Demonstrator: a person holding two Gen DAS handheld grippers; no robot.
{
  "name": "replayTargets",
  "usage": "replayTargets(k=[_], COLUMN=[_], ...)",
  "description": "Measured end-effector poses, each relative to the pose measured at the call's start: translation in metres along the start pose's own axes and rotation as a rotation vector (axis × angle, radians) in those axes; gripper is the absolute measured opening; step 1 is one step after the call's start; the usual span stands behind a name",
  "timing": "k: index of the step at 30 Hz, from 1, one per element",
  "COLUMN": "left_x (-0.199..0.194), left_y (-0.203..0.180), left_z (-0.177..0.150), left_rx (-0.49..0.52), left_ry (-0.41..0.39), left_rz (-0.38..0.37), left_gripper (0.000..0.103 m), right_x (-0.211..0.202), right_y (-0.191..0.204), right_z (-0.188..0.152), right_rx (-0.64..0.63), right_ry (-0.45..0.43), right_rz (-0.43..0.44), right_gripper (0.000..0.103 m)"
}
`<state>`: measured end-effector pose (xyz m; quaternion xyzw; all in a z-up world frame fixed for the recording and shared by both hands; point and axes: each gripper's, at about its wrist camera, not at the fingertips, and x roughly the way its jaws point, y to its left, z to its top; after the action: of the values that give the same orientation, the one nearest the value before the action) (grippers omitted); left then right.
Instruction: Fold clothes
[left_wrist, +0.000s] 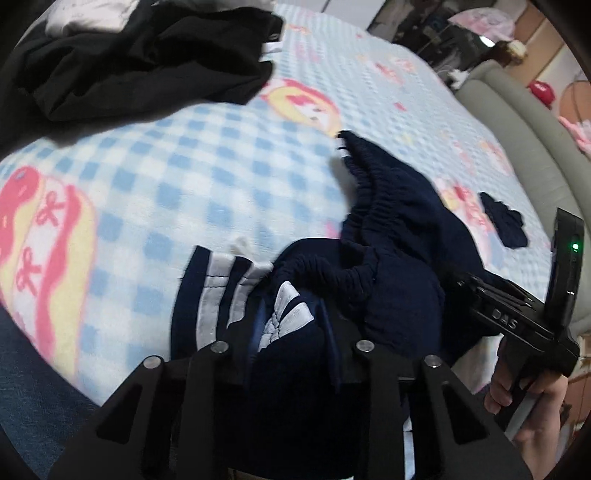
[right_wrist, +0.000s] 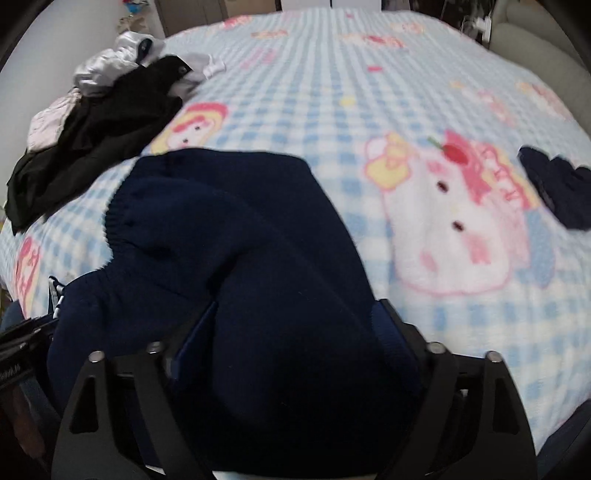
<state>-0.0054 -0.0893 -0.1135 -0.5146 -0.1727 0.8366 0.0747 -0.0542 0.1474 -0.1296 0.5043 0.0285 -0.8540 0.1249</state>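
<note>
A navy garment (left_wrist: 388, 229) with white stripes and an elastic waistband lies bunched on the near part of the bed. My left gripper (left_wrist: 291, 321) is shut on a fold of it that bears a white logo. In the right wrist view the same navy garment (right_wrist: 240, 229) bulges up between the wide-set jaws of my right gripper (right_wrist: 295, 306), which is open, the cloth lying loose between its pads. In the left wrist view a hand (left_wrist: 517, 387) holds the right gripper's black body at the right edge, its tip hidden behind the cloth.
The bed carries a blue checked blanket (left_wrist: 221, 166) with cartoon prints. A black garment (right_wrist: 92, 147) and pale clothes (right_wrist: 110, 66) are piled at the far left. A small navy piece (right_wrist: 561, 188) lies to the right. A grey padded bed frame (left_wrist: 535, 147) borders the right side.
</note>
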Motion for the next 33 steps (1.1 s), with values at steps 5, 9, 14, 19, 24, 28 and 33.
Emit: replayTargets(k=[5, 9, 14, 19, 24, 28, 33], left_x=[0.01, -0.003, -0.034, -0.002, 0.003, 0.004, 0.006], left_y=[-0.037, -0.09, -0.13, -0.107, -0.068, -0.055, -0.059], left_z=[0.021, 0.043, 0.051, 0.038, 0.016, 0.005, -0.003], left_rx=[0.059, 0.166, 0.275, 0.214, 0.14, 0.118, 0.126], left_ry=[0.019, -0.054, -0.186, -0.05, 0.001, 0.025, 0.053], left_rz=[-0.062, -0.174, -0.242, -0.125, -0.11, -0.148, -0.154], left_gripper=[0.026, 0.025, 0.025, 0.025, 0.025, 0.028, 0.03], right_x=[-0.006, -0.027, -0.068, -0.107, -0.112, -0.084, -0.022], right_y=[-0.004, -0.031, -0.076, -0.099, -0.09, -0.05, -0.009], right_z=[0.0, 0.004, -0.002, -0.012, 0.0, 0.017, 0.034], right_rx=[-0.01, 0.006, 0.055, 0.126, 0.174, 0.081, -0.006], right_ry=[0.001, -0.053, -0.09, -0.126, -0.164, -0.137, -0.028], right_rz=[0.006, -0.125, -0.338, -0.338, -0.098, 0.025, -0.008], right_gripper=[0.039, 0.027, 0.025, 0.031, 0.052, 0.076, 0.094])
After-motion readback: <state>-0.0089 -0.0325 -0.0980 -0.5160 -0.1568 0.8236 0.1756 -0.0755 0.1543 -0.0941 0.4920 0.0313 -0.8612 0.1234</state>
